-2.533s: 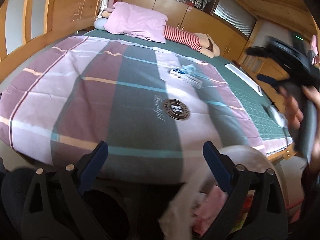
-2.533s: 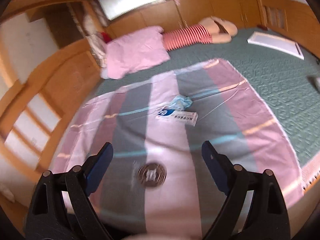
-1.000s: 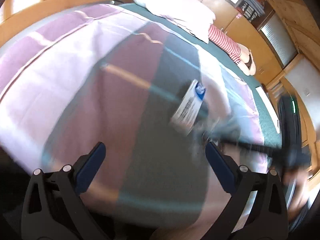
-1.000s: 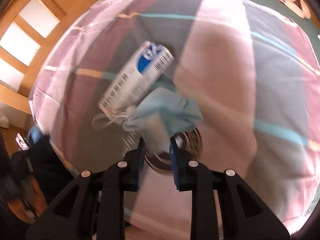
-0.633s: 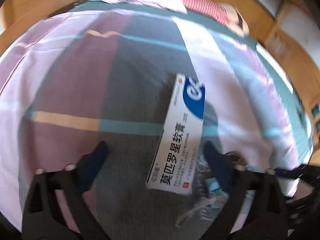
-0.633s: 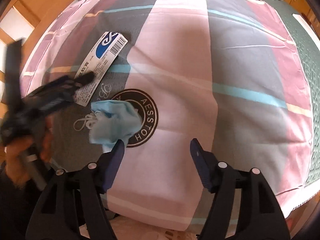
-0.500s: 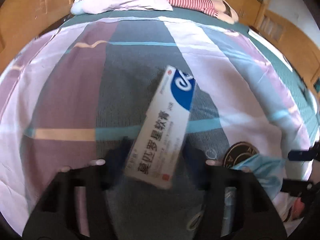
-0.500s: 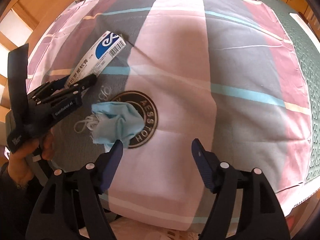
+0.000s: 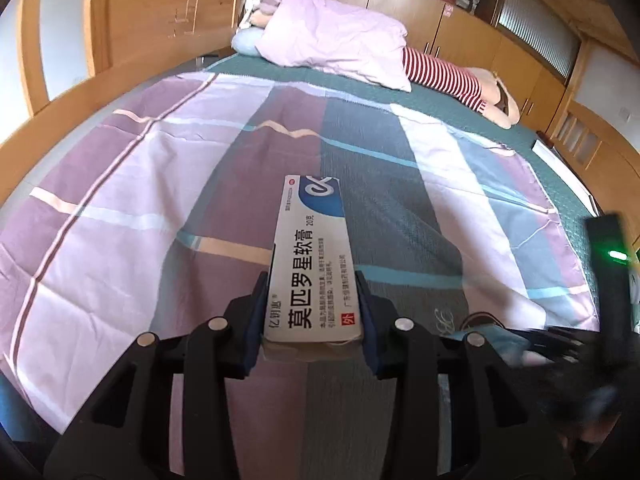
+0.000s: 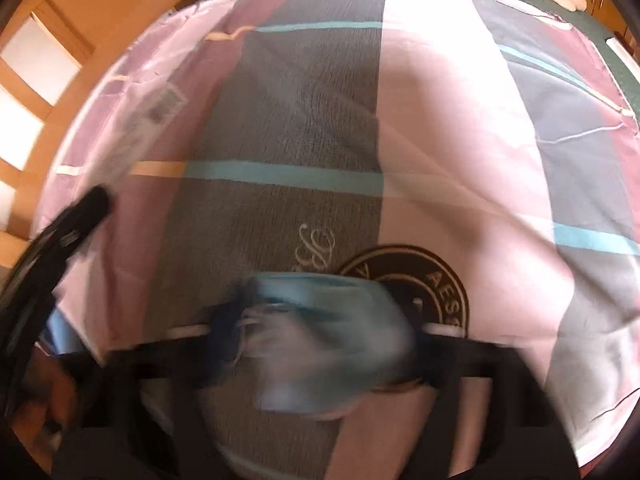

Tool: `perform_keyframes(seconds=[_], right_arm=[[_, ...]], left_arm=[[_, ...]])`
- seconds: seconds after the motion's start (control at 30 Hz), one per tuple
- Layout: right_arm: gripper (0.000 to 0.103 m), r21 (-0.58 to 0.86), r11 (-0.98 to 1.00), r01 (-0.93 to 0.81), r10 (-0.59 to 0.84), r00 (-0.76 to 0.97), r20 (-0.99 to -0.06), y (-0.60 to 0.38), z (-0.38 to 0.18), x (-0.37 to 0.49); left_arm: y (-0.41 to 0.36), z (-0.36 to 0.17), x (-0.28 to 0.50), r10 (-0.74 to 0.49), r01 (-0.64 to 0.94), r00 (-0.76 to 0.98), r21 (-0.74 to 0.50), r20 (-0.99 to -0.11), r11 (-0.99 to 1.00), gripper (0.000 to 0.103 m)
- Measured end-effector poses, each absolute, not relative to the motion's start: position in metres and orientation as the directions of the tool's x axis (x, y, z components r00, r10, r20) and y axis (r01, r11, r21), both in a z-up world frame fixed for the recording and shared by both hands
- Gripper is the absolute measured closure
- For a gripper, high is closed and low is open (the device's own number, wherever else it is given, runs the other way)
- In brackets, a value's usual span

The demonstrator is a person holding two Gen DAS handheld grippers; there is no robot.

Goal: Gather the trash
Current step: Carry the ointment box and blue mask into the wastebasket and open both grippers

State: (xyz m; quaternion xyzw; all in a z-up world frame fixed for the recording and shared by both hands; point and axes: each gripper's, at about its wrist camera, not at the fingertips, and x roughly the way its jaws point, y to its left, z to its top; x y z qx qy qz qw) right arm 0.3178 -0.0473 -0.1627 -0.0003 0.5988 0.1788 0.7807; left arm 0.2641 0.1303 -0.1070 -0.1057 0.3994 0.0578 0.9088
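My left gripper [image 9: 312, 312] is shut on a white and blue ointment box [image 9: 310, 256] and holds it just above the striped bed sheet [image 9: 120, 208]. The box also shows as a blur at the upper left of the right wrist view [image 10: 148, 120]. A crumpled light blue face mask [image 10: 324, 332] fills the space between the fingers of my right gripper [image 10: 320, 344], over the round logo on the sheet [image 10: 432, 284]. That view is blurred by motion, so the grip is unclear. The mask peeks out at the lower right of the left wrist view [image 9: 496, 340].
The bed has a pink pillow [image 9: 336, 48] and a striped plush toy [image 9: 452, 76] at its far end. Wooden bed rails [image 9: 80, 92] and cabinets [image 9: 472, 40] surround it. A white flat object [image 9: 560, 160] lies on the green cover at right.
My left gripper has closed on the ointment box and lifted it. My right gripper, which let go of the mask and opened, has come down around the mask again.
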Motion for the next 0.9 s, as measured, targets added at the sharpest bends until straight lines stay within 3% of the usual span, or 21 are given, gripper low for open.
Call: perform_keyframes(seconds=[0.1, 0.13, 0.3, 0.6, 0.9], right_arm=[[0.082, 0.244, 0.934, -0.262, 0.306, 0.232, -0.923, -0.049, -0.154, 0.316], [0.083, 0.243, 0.937, -0.252, 0.304, 0.244, -0.921, -0.053, -0.149, 0.313], [0.084, 0.234, 0.943, -0.236, 0.314, 0.400, -0.861, -0.088, -0.094, 0.282], [0.084, 0.240, 0.940, -0.242, 0.340, 0.614, -0.713, -0.156, -0.002, 0.175], [0.084, 0.271, 0.940, -0.208, 0.337, 0.692, -0.639, -0.210, 0.029, 0.065]], left_arm=[[0.133, -0.105, 0.250, -0.006, -0.176, 0.687, -0.174, -0.727, 0.969, 0.062], [0.133, -0.106, 0.247, -0.012, -0.173, 0.689, -0.180, -0.725, 0.968, 0.062], [0.128, -0.096, 0.220, 0.013, -0.157, 0.716, -0.143, -0.698, 0.977, 0.062], [0.073, -0.019, 0.131, -0.019, -0.035, 0.811, -0.081, -0.585, 0.996, 0.062], [0.011, 0.018, 0.058, -0.123, 0.117, 0.842, -0.044, -0.525, 0.992, 0.062]])
